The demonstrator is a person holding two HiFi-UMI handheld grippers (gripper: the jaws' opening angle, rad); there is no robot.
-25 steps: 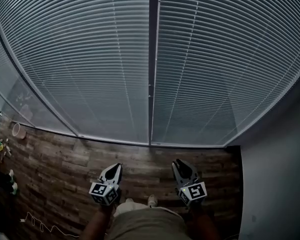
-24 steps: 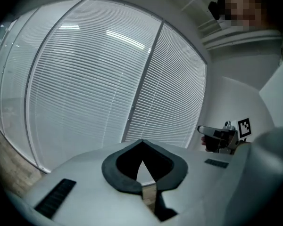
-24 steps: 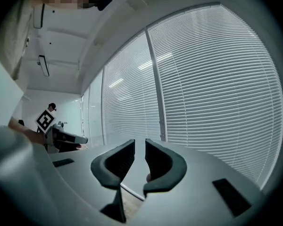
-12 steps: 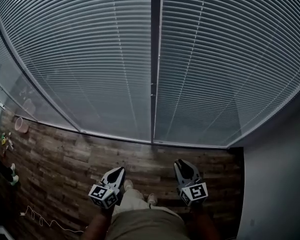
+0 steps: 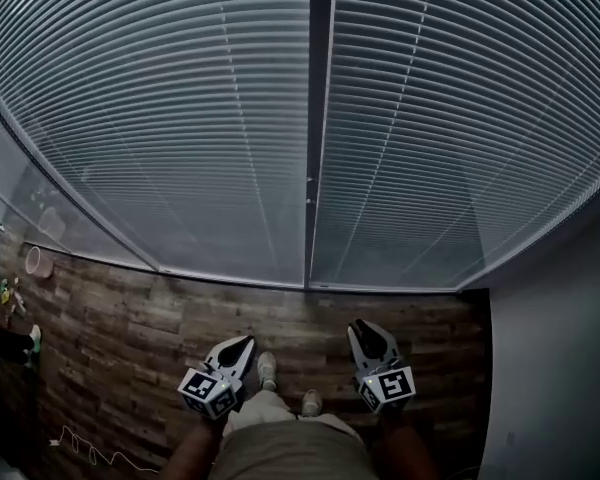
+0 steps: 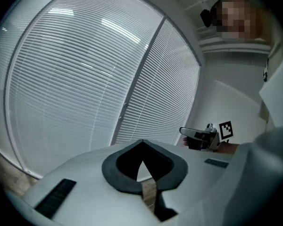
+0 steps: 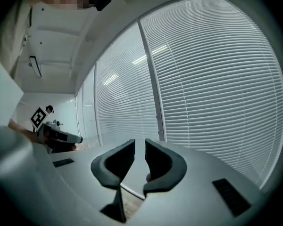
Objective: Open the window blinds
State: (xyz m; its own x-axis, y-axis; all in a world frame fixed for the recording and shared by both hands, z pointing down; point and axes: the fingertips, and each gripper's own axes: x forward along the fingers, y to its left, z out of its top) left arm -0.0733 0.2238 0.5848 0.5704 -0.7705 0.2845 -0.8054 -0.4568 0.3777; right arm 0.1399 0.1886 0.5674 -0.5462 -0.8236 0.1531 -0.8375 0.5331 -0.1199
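Person is stepping closer than a second ago: a shoe (image 5: 267, 368) is now showing between the grippers, and the blinds (image 5: 180, 118) are filling more of the head view. They're hanging fully lowered at 12 o'clock, two panels flanking a dark mullion (image 5: 318, 118), well apart from both claws. Left gripper (image 5: 242, 341), 7 o'clock, is sitting tips together, empty. Right gripper (image 5: 361, 327), 5 o'clock, is showing a narrow slit, empty. Slats are looking thin, light and easily kinked. The stiffer bottom rail (image 5: 230, 277) or a cord is seeming the safer hold, though no wand is showing.
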